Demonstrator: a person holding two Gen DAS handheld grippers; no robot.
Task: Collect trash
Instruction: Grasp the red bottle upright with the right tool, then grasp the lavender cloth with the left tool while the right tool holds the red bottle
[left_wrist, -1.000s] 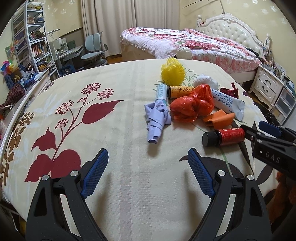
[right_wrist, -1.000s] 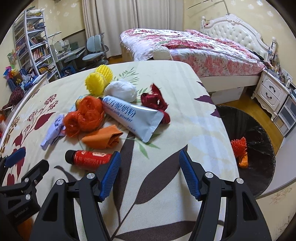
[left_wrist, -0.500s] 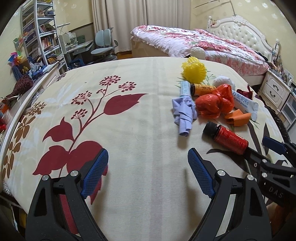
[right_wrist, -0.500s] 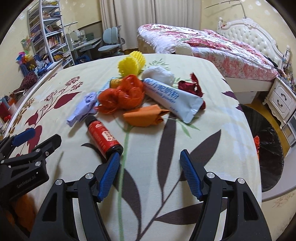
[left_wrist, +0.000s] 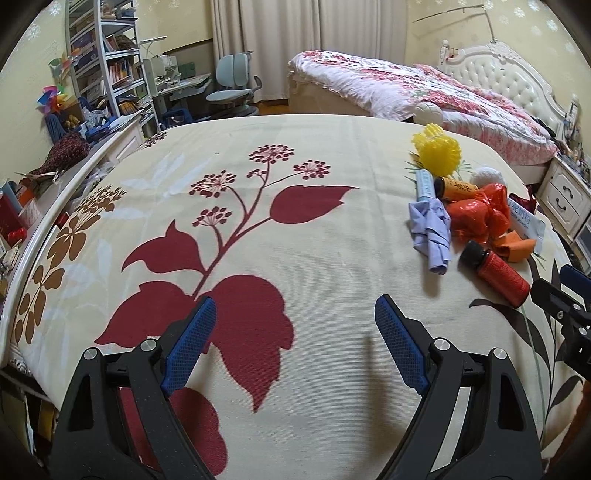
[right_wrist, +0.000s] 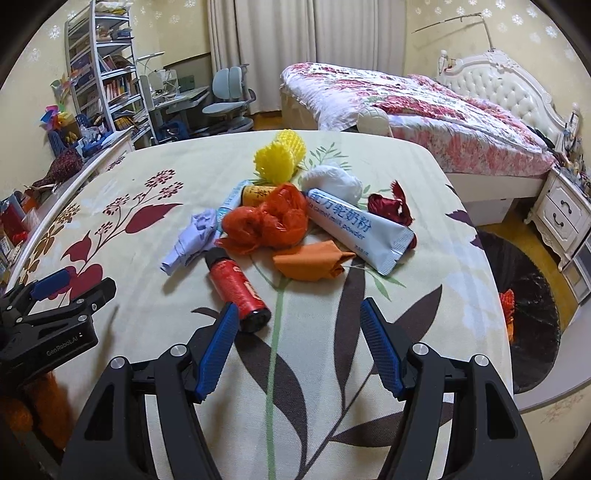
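Both my grippers slid left since a second ago, left gripper (left_wrist: 291, 345) jaws wide and empty, right gripper (right_wrist: 295, 345) half-open, empty, its left pad beside the red bottle (right_wrist: 236, 286) near the table's (right_wrist: 424, 295) right edge: a nudge could roll it away.

Both wrist views looked steeply down, close over the floral bedspread (left_wrist: 258, 166), facing the far bed (right_wrist: 424, 110). Left view sat left of the trash pile (left_wrist: 476, 221), pile at its right edge. Right view sat just before the pile, centred. Both shared pile, bed, bookshelf (right_wrist: 99, 77).
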